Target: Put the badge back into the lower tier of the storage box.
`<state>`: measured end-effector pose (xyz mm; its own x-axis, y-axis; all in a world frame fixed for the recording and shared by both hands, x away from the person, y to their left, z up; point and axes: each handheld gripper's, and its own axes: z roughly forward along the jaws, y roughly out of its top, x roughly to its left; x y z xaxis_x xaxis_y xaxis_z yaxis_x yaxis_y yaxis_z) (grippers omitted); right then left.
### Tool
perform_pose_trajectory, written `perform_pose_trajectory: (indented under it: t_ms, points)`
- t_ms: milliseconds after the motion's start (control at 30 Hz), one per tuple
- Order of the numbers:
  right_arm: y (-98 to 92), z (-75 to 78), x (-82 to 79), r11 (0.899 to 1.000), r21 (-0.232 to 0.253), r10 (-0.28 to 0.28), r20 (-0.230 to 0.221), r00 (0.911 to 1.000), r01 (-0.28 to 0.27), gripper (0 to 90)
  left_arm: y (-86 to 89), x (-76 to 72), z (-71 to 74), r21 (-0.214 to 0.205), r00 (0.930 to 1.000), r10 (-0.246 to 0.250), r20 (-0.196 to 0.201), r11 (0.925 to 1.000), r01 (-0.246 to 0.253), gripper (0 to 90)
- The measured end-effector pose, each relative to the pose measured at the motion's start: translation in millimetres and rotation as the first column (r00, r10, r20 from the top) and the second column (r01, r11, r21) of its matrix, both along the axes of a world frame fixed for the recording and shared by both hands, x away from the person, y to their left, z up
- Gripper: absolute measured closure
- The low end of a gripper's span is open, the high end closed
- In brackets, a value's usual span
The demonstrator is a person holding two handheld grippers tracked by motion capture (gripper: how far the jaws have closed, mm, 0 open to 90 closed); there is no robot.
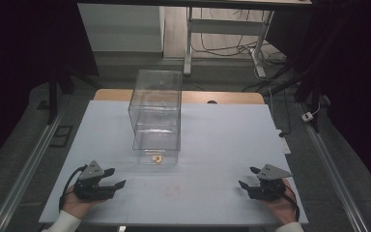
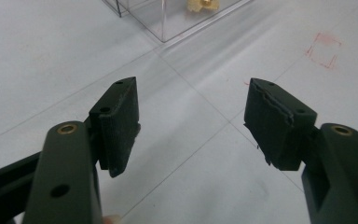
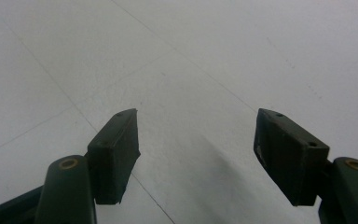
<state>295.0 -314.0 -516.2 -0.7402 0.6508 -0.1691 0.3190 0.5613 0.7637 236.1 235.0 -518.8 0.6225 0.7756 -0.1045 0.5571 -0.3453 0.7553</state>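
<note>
Left gripper (image 1: 117, 178) and right gripper (image 1: 247, 177) rest on the white table (image 1: 212, 140), jaws apart, empty; clear box (image 1: 156, 116) stands between, farther back.

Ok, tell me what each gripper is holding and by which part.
Nothing is held. The left gripper and right gripper both stand open over the white table, nothing between their jaws.

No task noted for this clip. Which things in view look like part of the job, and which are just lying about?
Likely in the job:
clear drawer box
small yellow object in its bottom drawer
left gripper, open
right gripper, open

Lying about:
red square marks on the table
white desk frame
floor cables
</note>
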Motion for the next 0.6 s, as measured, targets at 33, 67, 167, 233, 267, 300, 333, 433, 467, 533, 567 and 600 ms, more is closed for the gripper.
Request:
perform_pose_trajectory:
  t_ms: [33, 67, 167, 233, 267, 300, 333, 433, 467, 533, 567, 600]
  points:
    - [0.0, -0.1, 0.1, 1.0, 0.0, 0.0, 0.0, 1.0, 0.0, 31.0, -0.4, 0.0, 0.2, 0.001, 1.0, 0.0, 0.001, 1.0, 0.0, 35.6]
    - [-0.1, -0.1, 0.1, 1.0, -0.003, -0.001, -0.002, 1.0, 0.001, 31.0, -0.5, 0.0, 0.2, 0.001, 1.0, -0.001, 0.001, 1.0, 0.001, 35.5]
    - [-0.1, -0.3, 0.1, 1.0, -0.003, -0.001, -0.001, 1.0, 0.001, 31.0, -0.7, 0.0, 0.3, 0.001, 1.0, -0.001, 0.001, 1.0, 0.001, 35.5]
    - [-0.3, -0.2, 0.0, 1.0, -0.003, -0.002, -0.001, 1.0, 0.002, 31.1, -0.7, 0.1, 0.3, 0.001, 1.0, -0.001, 0.001, 1.0, 0.001, 35.5]
    - [-0.3, -0.1, 0.0, 1.0, -0.003, -0.002, -0.001, 1.0, 0.002, 31.1, -0.7, 0.1, 0.3, 0.001, 1.0, -0.001, 0.002, 1.0, 0.001, 35.4]
    - [-0.3, -0.1, 0.0, 1.0, -0.003, -0.002, 0.0, 1.0, 0.002, 31.1, -0.7, 0.1, 0.3, 0.001, 1.0, -0.001, 0.001, 1.0, 0.001, 35.4]
    - [-0.3, -0.1, 0.0, 1.0, -0.003, -0.002, 0.0, 1.0, 0.002, 31.1, -0.7, 0.1, 0.2, 0.001, 1.0, -0.001, 0.001, 1.0, 0.001, 35.4]
    - [0.2, -0.6, -0.1, 1.0, -0.001, -0.003, 0.002, 1.0, 0.003, 31.2, -0.8, 0.3, 0.0, 0.0, 1.0, -0.001, 0.0, 1.0, 0.001, 35.4]
    - [0.3, -0.6, -0.1, 1.0, -0.001, -0.001, 0.001, 1.0, 0.001, 31.1, -0.8, 0.3, -0.1, 0.0, 1.0, -0.001, 0.0, 1.0, 0.001, 35.4]
    - [0.6, -0.6, -0.3, 1.0, 0.0, 0.0, 0.002, 1.0, 0.0, 31.1, -0.9, 0.2, 0.0, 0.0, 1.0, -0.001, 0.0, 1.0, 0.001, 35.3]
    - [0.6, -0.4, -0.3, 1.0, 0.0, 0.002, 0.004, 1.0, -0.002, 31.1, -1.1, 0.1, 0.1, 0.0, 1.0, -0.001, 0.0, 1.0, 0.001, 35.3]
    - [0.6, -0.2, -0.5, 1.0, 0.0, 0.002, 0.005, 1.0, -0.002, 31.2, -1.2, -0.1, 0.3, -0.001, 1.0, -0.001, 0.0, 1.0, 0.001, 35.3]
